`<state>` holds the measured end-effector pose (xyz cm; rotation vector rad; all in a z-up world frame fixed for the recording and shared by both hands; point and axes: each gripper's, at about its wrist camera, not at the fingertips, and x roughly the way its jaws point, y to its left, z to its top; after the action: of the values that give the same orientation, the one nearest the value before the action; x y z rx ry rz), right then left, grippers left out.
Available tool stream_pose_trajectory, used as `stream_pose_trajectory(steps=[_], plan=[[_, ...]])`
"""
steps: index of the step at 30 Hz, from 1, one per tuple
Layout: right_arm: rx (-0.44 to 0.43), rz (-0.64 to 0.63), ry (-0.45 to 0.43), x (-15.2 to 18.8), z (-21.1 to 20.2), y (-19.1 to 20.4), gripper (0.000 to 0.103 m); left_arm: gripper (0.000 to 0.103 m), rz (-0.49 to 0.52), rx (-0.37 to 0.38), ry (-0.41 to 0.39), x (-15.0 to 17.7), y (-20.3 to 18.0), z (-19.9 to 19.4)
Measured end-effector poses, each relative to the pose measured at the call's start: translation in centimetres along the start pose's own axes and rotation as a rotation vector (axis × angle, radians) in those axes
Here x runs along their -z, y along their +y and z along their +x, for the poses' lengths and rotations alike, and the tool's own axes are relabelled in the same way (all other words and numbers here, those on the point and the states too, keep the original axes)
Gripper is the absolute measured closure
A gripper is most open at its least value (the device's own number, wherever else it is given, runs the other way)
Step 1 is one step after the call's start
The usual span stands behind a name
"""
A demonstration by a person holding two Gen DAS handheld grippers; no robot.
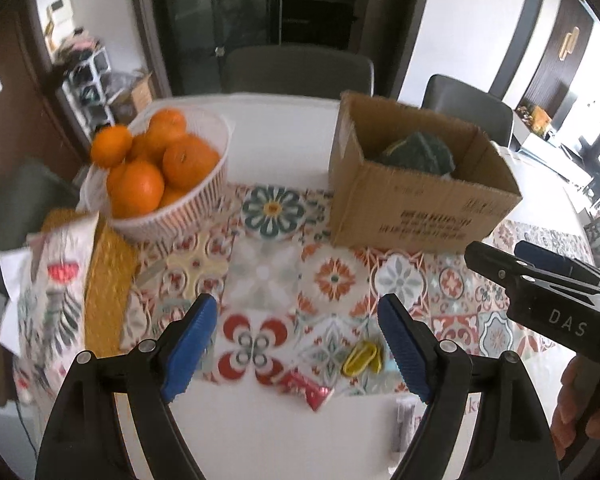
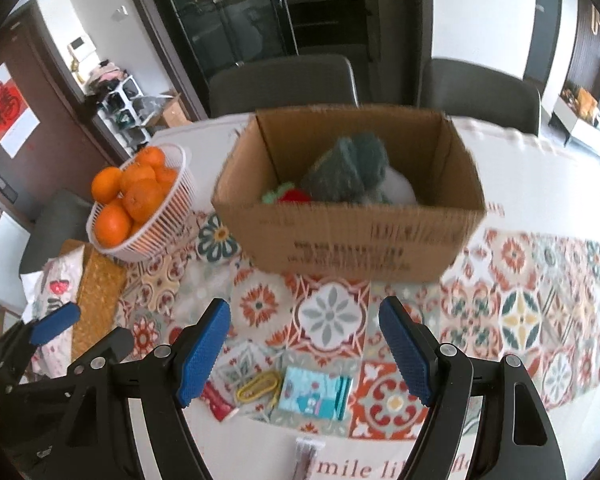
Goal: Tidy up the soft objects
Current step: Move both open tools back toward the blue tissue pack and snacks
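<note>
On the tabletop, at 12 o'clock from the right hand-held gripper, sits the box, open-topped, long axis running 9 to 3. Soft things already lie inside: green, red and white pieces. From the left hand-held gripper the box lies at 1 o'clock, so the right one is judged nearer. No loose soft object is evident on the patterned mat; only small flat items near 6 o'clock. Both hand-held grippers are spread wide, blue pads clear, gripping and touching nothing. Orange basket at 10 o'clock.
</note>
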<state>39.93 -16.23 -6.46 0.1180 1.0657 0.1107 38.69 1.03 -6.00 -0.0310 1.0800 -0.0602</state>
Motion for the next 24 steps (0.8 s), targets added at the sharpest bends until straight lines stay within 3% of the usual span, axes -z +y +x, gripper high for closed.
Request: stream_pose_trajectory(steps=[24], plan=[[0.017,0.204,0.302,6.8,9.2,-2.4,0.025,0.021,-0.276,0.034,0.320,6.3,2.5,8.8]])
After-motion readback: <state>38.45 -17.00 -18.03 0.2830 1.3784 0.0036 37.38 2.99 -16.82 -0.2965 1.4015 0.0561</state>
